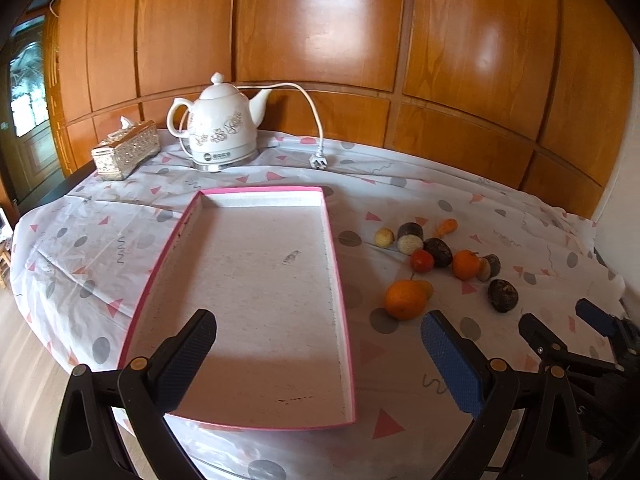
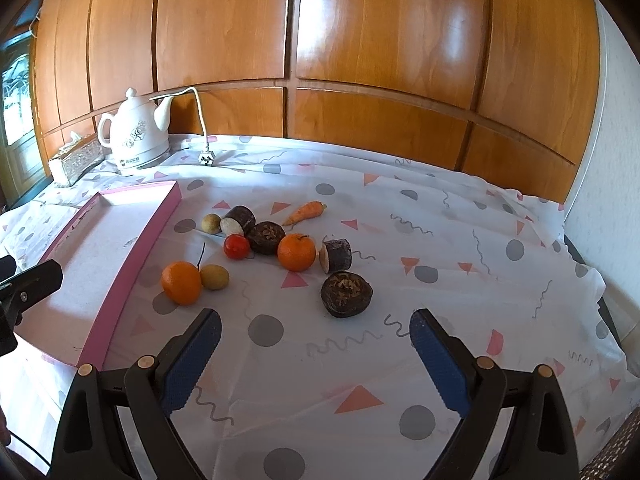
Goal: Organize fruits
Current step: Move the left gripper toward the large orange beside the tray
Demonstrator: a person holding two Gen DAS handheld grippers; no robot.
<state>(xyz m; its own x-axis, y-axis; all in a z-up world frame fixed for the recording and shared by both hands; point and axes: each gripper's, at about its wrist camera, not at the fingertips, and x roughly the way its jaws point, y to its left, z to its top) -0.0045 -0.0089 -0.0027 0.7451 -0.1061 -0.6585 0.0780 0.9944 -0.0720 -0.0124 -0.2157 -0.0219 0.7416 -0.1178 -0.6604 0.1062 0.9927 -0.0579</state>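
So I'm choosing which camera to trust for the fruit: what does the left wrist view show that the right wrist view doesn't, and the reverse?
Only the left wrist view shows the whole pink tray, empty to its near rim, and both grippers: the left gripper and the right gripper. Only the right wrist view clearly separates the small yellow-green fruit from the near orange. Both show the carrot, kettle and tablecloth.

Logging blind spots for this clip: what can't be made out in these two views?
- Kettle label: too small to read in either view.
- Small yellow fruit: mostly hidden behind the near orange in the left wrist view.
- Tray: near end blocked by the left hand-held gripper in the right wrist view.
- Dark round pieces: what they are is unclear.
- Whoever holds the grippers: out of frame.
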